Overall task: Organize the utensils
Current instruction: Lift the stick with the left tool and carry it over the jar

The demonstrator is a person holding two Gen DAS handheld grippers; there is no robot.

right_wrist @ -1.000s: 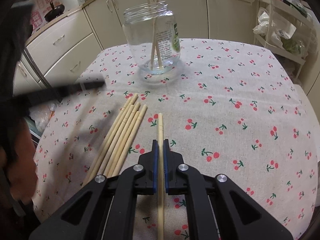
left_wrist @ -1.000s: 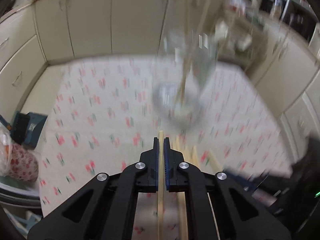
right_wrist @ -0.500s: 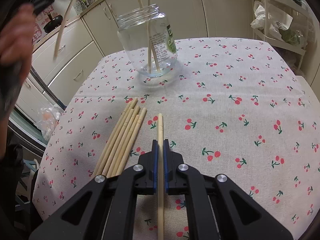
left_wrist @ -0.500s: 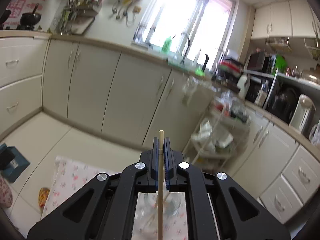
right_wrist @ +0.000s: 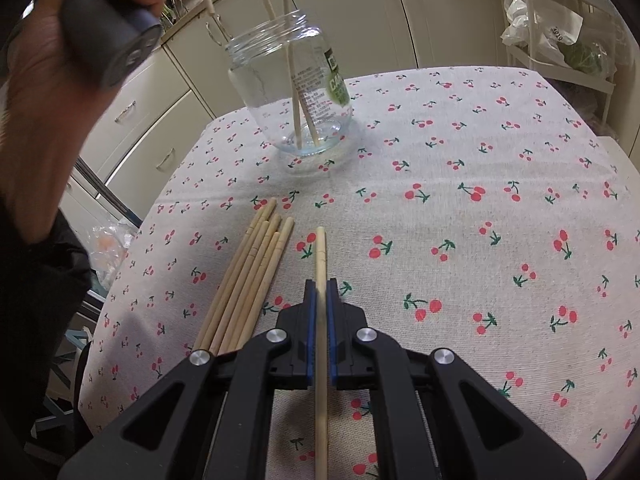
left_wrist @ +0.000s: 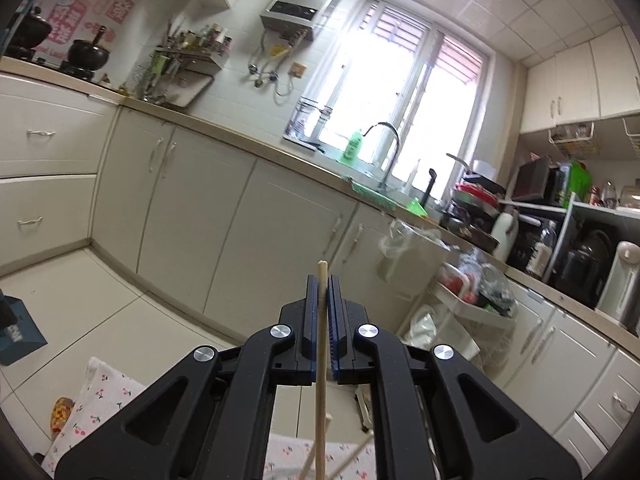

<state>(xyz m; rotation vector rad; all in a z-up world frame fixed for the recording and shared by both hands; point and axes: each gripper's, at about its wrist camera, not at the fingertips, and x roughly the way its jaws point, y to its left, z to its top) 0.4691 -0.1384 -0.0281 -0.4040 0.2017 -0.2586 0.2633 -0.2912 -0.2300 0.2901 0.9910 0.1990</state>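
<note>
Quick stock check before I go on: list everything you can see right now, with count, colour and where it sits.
glass jar: one, clear with a green label, upright at the far side of the table
chopsticks in jar: two, pale wood, leaning inside it
loose chopsticks: about five, pale wood, lying bundled on the cloth left of the right gripper
tablecloth: one, cream with red cherries, covering the table
cabinets: cream, along the kitchen walls
sink tap: one, metal, under the window
green bottle: one, beside the tap
left gripper: black with blue pads, shut on one chopstick, raised facing the kitchen
right gripper: same colours, shut on another chopstick above the cloth
person's hand: one, upper left in the right wrist view
</note>
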